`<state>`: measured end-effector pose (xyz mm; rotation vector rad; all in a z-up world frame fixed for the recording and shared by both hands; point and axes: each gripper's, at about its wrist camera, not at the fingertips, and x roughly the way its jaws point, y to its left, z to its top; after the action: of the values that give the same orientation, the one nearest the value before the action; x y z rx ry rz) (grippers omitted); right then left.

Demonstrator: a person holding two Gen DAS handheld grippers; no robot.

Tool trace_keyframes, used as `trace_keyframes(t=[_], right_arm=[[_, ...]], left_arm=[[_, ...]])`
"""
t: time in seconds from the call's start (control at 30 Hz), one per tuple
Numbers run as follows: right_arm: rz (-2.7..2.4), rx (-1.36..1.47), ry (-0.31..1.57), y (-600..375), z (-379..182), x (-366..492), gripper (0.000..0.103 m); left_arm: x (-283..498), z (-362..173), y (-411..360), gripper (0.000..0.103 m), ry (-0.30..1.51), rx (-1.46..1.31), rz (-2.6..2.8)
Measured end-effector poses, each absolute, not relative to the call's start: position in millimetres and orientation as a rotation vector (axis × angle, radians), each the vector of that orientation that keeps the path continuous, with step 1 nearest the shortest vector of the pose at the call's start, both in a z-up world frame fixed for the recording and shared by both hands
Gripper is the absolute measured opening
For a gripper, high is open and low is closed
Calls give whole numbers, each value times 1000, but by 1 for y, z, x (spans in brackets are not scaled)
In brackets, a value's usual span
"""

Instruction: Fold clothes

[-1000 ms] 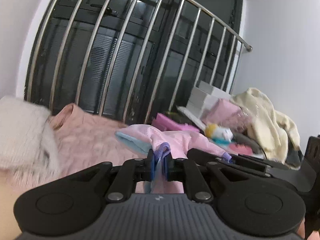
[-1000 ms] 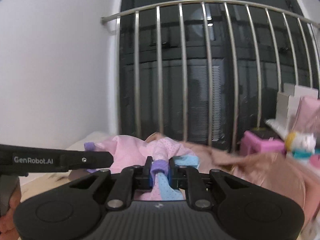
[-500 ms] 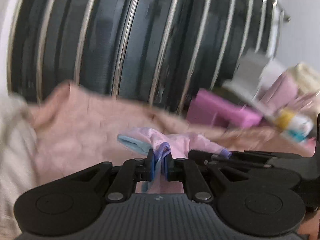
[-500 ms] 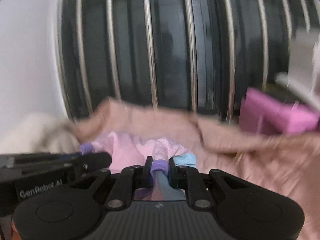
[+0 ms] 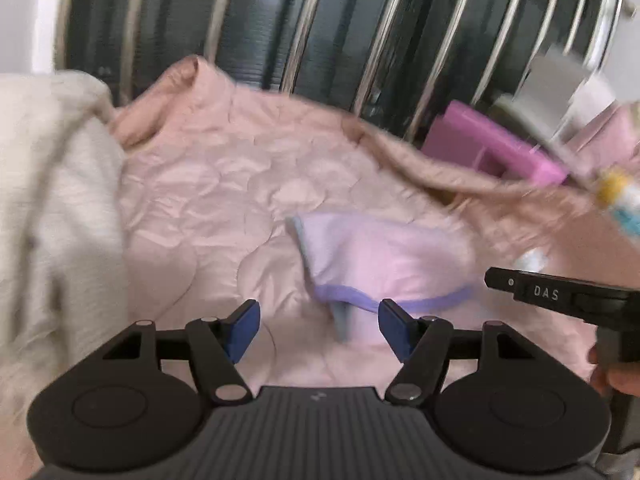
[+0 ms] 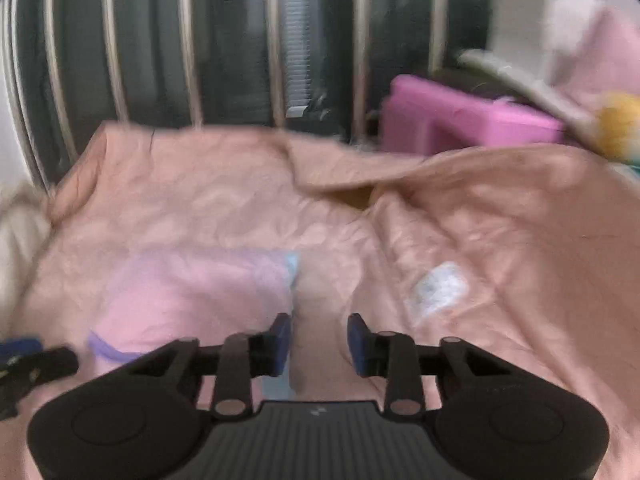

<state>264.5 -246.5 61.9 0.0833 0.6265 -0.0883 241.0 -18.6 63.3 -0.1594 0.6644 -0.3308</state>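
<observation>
Small pink garment with purple hem and pale-blue trim (image 5: 384, 264) lies flat on the quilted pink bedspread (image 5: 224, 184). Left gripper (image 5: 319, 330) jaws just opened wide, hem edge between the pads, unpinched. Right gripper (image 6: 319, 344) jaws just opened partway, nothing gripped, its left pad at the garment's blue edge.

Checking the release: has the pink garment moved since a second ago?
Yes. The pink garment dropped out of both grippers' jaws, which have just been opening, and lies flat on the quilt, lower against the railing.
</observation>
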Motion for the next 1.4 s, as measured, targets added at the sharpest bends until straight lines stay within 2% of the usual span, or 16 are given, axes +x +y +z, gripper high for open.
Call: trace_keyframes(t=[0.07, 0.1, 0.13, 0.2, 0.23, 0.33, 0.53, 0.57, 0.63, 0.67, 1.4], right_arm=[[-77, 91, 527, -244, 86, 226, 36], [-50, 94, 484, -244, 97, 201, 48], [-15, 109, 460, -243, 105, 176, 56], [66, 125, 443, -240, 114, 128, 81], [106, 119, 452, -237, 110, 103, 84], [189, 69, 484, -224, 86, 44, 90], [146, -13, 637, -207, 35, 11, 91], [141, -11, 642, -207, 31, 8, 93], [133, -7, 624, -207, 25, 2, 102], [123, 3, 615, -208, 22, 1, 103], [89, -19, 664, -195, -3, 0, 103]], left_arm=[[203, 85, -13, 75, 617, -110, -300], [181, 92, -12, 81, 602, -79, -282], [159, 97, -11, 88, 591, -52, -269], [115, 94, -5, 97, 585, -27, -232], [94, 92, -2, 103, 584, -18, -212], [45, 67, 6, 103, 594, -23, -82], [21, 24, 14, 103, 703, -47, 0], [21, 21, 15, 103, 713, -61, 2], [22, 16, 17, 103, 729, -83, 12], [20, 14, 17, 103, 727, -79, 24], [-1, 1, -5, 102, 674, 22, 13]])
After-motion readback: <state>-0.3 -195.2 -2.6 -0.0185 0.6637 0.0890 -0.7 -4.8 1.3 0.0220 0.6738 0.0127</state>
